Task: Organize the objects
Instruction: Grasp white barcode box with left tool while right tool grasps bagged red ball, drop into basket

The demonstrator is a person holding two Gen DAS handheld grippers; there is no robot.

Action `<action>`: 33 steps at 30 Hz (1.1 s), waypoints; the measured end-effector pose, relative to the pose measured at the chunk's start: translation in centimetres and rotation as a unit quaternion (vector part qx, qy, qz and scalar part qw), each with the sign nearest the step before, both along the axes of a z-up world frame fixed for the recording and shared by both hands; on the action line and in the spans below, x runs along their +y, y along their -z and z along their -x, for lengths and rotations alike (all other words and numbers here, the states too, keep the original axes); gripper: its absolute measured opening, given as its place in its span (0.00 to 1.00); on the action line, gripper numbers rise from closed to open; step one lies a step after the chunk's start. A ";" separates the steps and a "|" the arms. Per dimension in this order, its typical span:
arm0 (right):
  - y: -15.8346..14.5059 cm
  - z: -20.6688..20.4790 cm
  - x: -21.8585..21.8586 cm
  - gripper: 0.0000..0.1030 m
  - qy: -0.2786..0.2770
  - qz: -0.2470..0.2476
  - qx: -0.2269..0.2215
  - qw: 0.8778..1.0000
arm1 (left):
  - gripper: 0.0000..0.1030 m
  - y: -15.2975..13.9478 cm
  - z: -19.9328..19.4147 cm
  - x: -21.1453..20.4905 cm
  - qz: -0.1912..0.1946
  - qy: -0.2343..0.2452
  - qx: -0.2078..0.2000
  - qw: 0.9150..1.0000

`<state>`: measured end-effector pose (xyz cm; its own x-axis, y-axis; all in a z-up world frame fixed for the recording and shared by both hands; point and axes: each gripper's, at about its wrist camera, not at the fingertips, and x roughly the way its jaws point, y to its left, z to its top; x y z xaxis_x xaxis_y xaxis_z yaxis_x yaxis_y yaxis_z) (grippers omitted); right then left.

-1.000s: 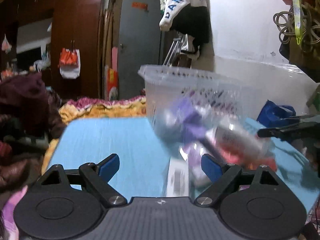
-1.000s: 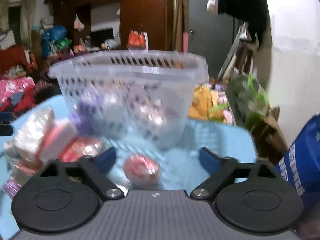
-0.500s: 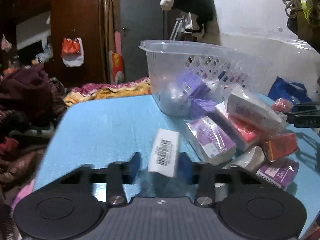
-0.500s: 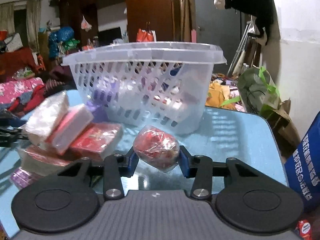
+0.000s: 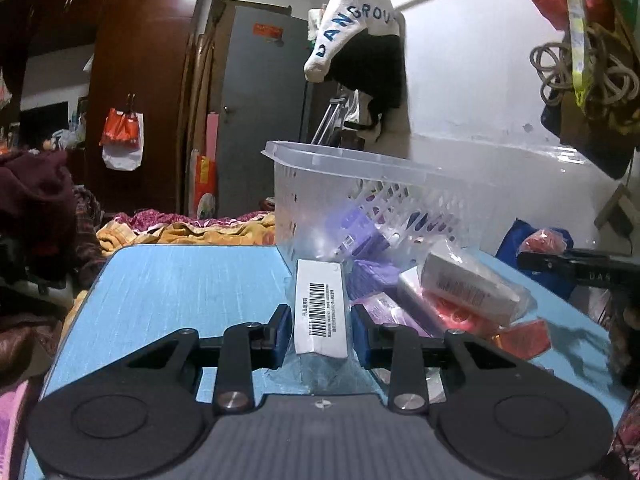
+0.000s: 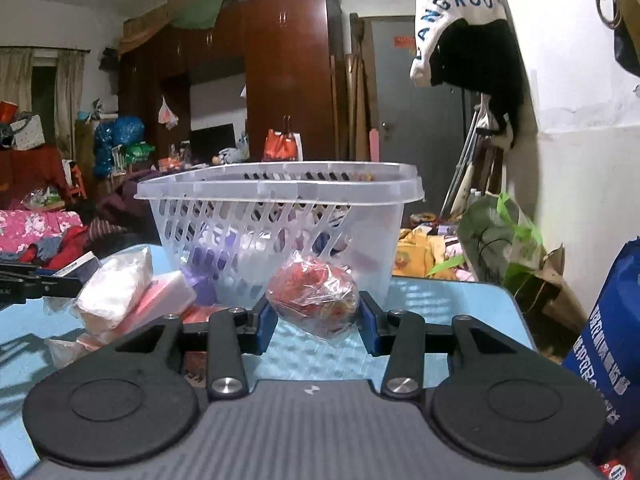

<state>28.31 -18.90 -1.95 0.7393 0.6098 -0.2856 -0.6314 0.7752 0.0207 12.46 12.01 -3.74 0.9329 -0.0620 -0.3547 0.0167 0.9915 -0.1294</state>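
My left gripper (image 5: 320,330) is shut on a white box with a barcode (image 5: 321,309) and holds it over the blue table (image 5: 180,280). My right gripper (image 6: 316,322) is shut on a round red packet in clear wrap (image 6: 313,294), in front of the clear plastic basket (image 6: 280,216). The basket (image 5: 360,208) holds purple and other packets. A pile of wrapped packets (image 5: 460,296) lies beside the basket; it also shows in the right wrist view (image 6: 128,292). The right gripper with its red packet shows at the far right in the left wrist view (image 5: 544,242).
A blue bag (image 6: 612,332) stands at the table's right edge. A green plant in a paper bag (image 6: 508,240) is beyond the table. Bedding and clothes (image 5: 40,216) lie to the left. A wardrobe and a grey door stand behind.
Both grippers closed from open: the left on the white barcode box, the right on the red packet. Both objects now sit higher, lifted off the table.
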 end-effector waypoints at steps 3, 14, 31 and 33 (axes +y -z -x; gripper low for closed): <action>-0.1 0.1 0.0 0.45 -0.005 -0.003 -0.006 1.000 | 0.35 -0.2 -0.2 -0.2 -0.010 0.001 -0.004 1.000; 0.2 0.6 -0.1 0.45 -0.020 -0.017 -0.017 1.000 | 0.35 -0.6 0.6 0.2 -0.015 -0.001 -0.034 0.999; -10.5 -5.5 7.5 0.45 -0.011 0.056 -0.089 0.994 | 0.36 -13.3 -13.1 -3.9 0.019 0.018 -0.032 0.999; -9.9 -6.7 8.0 0.46 -0.004 0.058 -0.089 0.994 | 0.41 -12.6 -14.8 -4.1 0.023 0.016 -0.021 0.999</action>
